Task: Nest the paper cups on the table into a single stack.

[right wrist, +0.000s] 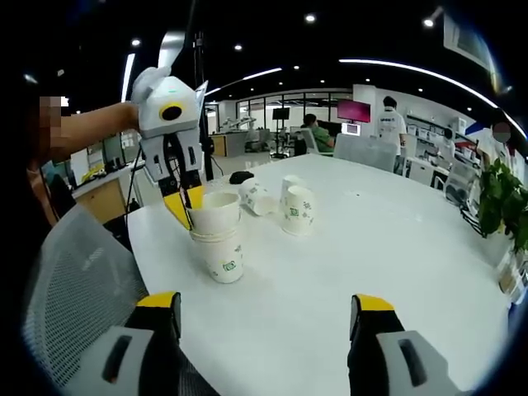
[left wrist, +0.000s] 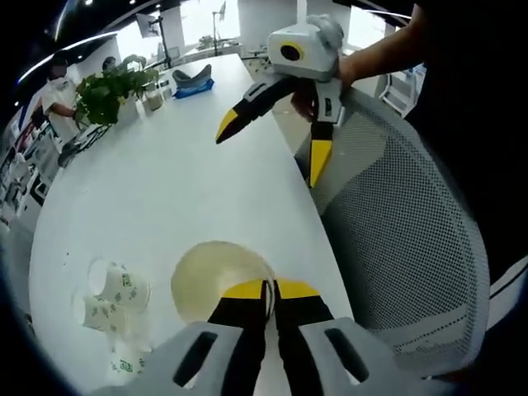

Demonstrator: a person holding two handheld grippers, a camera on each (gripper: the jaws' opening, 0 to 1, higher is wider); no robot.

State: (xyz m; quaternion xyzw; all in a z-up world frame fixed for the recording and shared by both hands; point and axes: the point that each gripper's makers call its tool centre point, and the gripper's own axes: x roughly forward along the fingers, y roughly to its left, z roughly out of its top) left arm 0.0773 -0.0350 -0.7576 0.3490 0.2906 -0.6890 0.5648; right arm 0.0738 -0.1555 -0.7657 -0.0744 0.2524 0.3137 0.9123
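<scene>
My left gripper [right wrist: 188, 209] is clenched on the rim of the top cup of a nested paper cup stack [right wrist: 219, 235] standing near the white table's [right wrist: 396, 239] edge, my right gripper [left wrist: 272, 140] hangs released above, and three loose cups [right wrist: 285, 200] wait behind.

An open-plan office surrounds a long white worktop [right wrist: 396, 239] with a rounded end. A grey mesh chair [left wrist: 412, 223] stands at its edge, just beside the fingers. At the worktop's far end sits a leafy green plant [left wrist: 111, 89] in a pot. Recessed spotlights and curved light strips [right wrist: 412, 70] run across the dark ceiling. Beyond, a pink screen [right wrist: 353, 110] glows on a wall, desks line the back, and people [right wrist: 388, 124] stand or sit there.
</scene>
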